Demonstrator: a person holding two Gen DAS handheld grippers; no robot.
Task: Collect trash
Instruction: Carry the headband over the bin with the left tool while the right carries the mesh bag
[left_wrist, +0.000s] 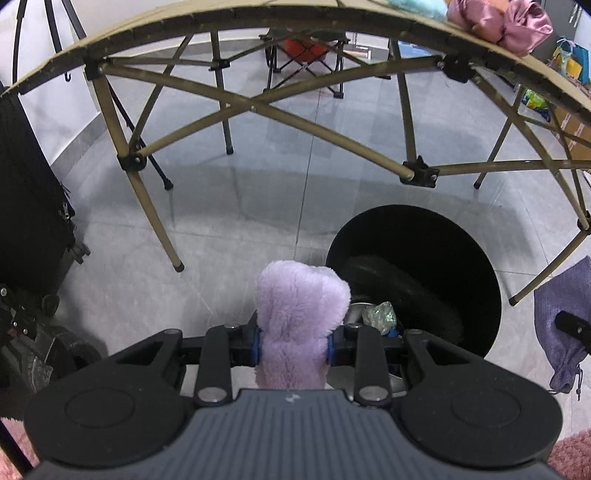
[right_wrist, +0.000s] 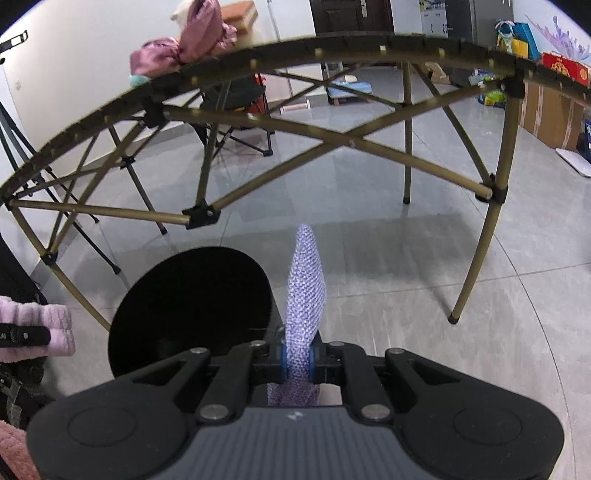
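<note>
The fluffy lilac cloth (left_wrist: 301, 317) is pinched between the blue pads of the left gripper (left_wrist: 294, 345), which is clamped on it low down, so a thick folded lobe stands up past the fingers and a short tail hangs behind them. It looks light, soft and springy; it will squash under the pads and flop rather than hold shape, and pile like that may cling to the rubber when let go. A grip across the folded middle, as now, seems the safest hold.

The right gripper (right_wrist: 298, 360) is closed tight on a thin purple knit cloth (right_wrist: 306, 295). A long tongue of it sticks forward and up from the pads, with a bunched end behind them. It looks lighter and limper than the fluffy one, with an open weave that could snag on a finger edge.

Both cloths hang above the floor, beside the black bin (left_wrist: 413, 280), which stands on the grey tiles just in front of the folding table (left_wrist: 258, 107) and near its front legs. In the left view the fluffy cloth sits just left of the bin's mouth; in the right view the knit cloth is just right of its rim. Inside the bin a crumpled clear wrapper (left_wrist: 380, 312) lies on the black liner.

On the table's far edge sit some pink satin bundles (left_wrist: 498, 18). A black suitcase (left_wrist: 29, 192) stands at the left.
</note>
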